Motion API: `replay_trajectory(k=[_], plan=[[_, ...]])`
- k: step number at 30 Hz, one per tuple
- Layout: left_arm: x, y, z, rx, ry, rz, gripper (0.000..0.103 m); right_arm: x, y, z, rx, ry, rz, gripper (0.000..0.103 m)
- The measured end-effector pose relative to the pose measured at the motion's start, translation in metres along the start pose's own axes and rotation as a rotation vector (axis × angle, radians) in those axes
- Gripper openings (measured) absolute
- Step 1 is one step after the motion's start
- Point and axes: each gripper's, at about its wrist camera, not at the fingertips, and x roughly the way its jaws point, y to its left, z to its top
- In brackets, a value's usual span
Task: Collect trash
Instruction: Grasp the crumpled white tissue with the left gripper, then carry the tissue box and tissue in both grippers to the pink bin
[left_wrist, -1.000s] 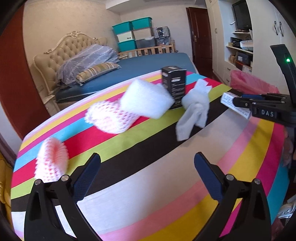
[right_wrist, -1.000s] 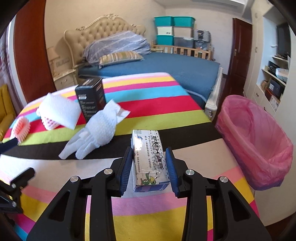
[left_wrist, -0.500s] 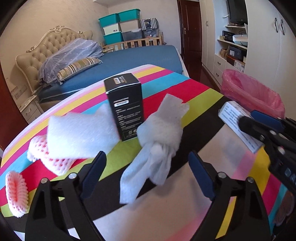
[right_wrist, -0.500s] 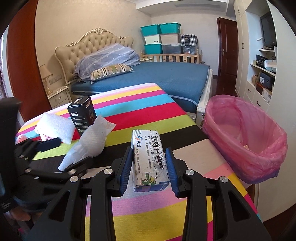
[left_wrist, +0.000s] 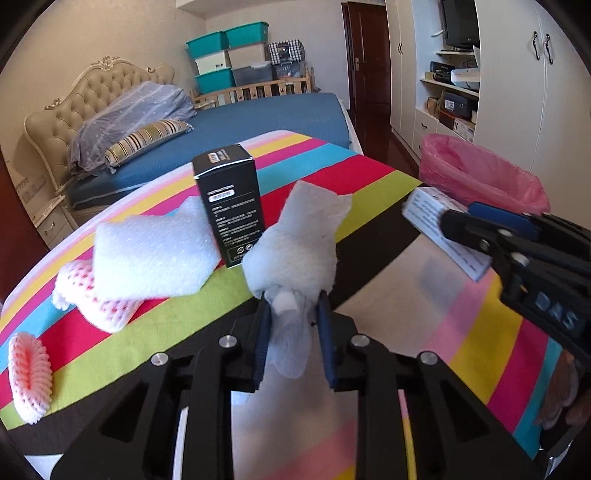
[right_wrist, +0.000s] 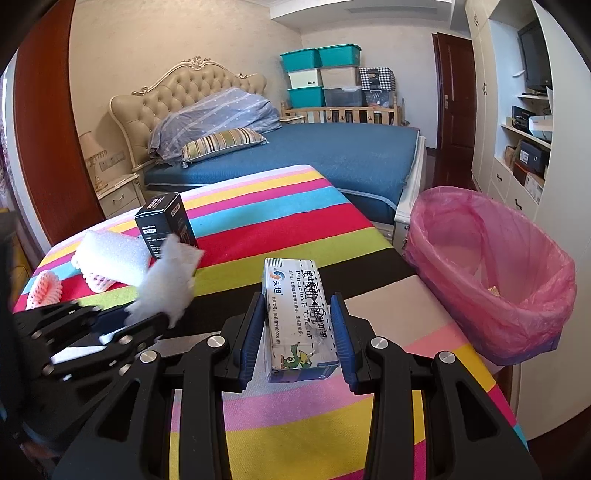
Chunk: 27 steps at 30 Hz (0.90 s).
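My left gripper (left_wrist: 292, 314) is shut on a crumpled white tissue (left_wrist: 295, 251), which also shows at the left of the right wrist view (right_wrist: 166, 284). My right gripper (right_wrist: 297, 325) is shut on a white medicine box (right_wrist: 297, 314), held above the striped tablecloth (right_wrist: 277, 240); that box also shows in the left wrist view (left_wrist: 439, 229). On the table stand a black box (left_wrist: 231, 203), a white foam sheet (left_wrist: 151, 254), a pink-and-white foam net (left_wrist: 103, 310) under it and a pink foam net (left_wrist: 29, 373). A bin with a pink liner (right_wrist: 491, 269) stands off the table's right edge.
A blue bed (right_wrist: 332, 155) with pillows lies beyond the table. White cupboards and shelves (right_wrist: 528, 147) line the right wall. Storage boxes (right_wrist: 321, 74) are stacked at the back. A dark door (right_wrist: 454, 107) is behind the bin.
My left gripper moved in on the tissue and closed on it. My right gripper kept hold of the medicine box and drifted slightly toward the bin.
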Motion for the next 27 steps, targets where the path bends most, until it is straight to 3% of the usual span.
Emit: replay_trajectory(k=[12, 27], plan=[[-0.045, 0.015, -0.034, -0.04, -0.055, 0.034, 0.024, 0.001, 0.0, 0.0, -0.003, 0.002, -0.003, 0.036], [-0.059, 0.017, -0.039, -0.074, -0.093, 0.065, 0.024, 0.0, 0.003, -0.001, -0.019, -0.008, -0.004, 0.036]])
